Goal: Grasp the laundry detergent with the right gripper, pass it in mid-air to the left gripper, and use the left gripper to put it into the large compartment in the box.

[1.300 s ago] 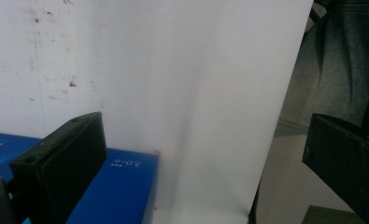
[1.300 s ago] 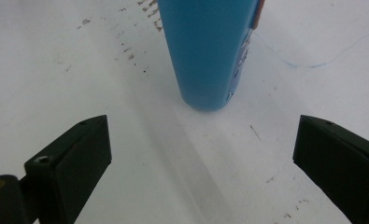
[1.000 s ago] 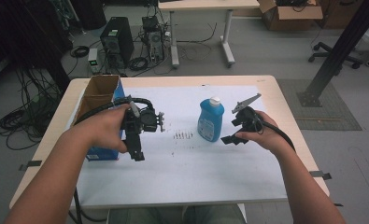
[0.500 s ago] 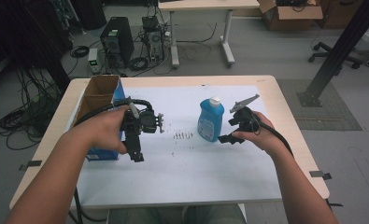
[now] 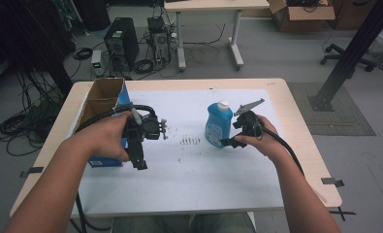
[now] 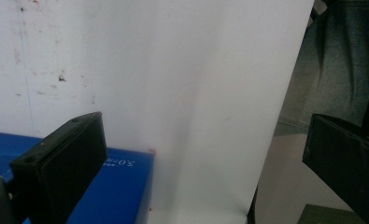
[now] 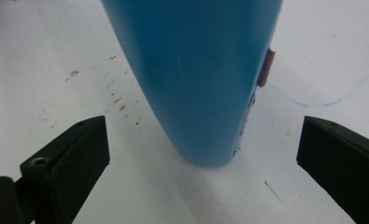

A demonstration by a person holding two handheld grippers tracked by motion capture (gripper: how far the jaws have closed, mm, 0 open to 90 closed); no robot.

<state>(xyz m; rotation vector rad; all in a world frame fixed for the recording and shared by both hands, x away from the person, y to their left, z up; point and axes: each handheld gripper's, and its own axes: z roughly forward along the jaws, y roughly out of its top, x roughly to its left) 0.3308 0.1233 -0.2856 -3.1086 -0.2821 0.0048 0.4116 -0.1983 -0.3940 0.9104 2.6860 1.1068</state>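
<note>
Upright blue plastic bottle with white cap stands on the white sheet, long axis vertical, directly ahead of the nearer right gripper, whose jaws are spread wide either side of its base, not touching; left gripper also spread, well apart.

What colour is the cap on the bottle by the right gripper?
White, atop the blue plastic bottle; clearest in the high view.

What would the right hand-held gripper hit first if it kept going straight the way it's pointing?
The blue bottle. It stands dead ahead between the open jaws of the right hand-held gripper, with bare white sheet to either side. The jaws don't touch it yet; how close they are is hard to judge.
</note>
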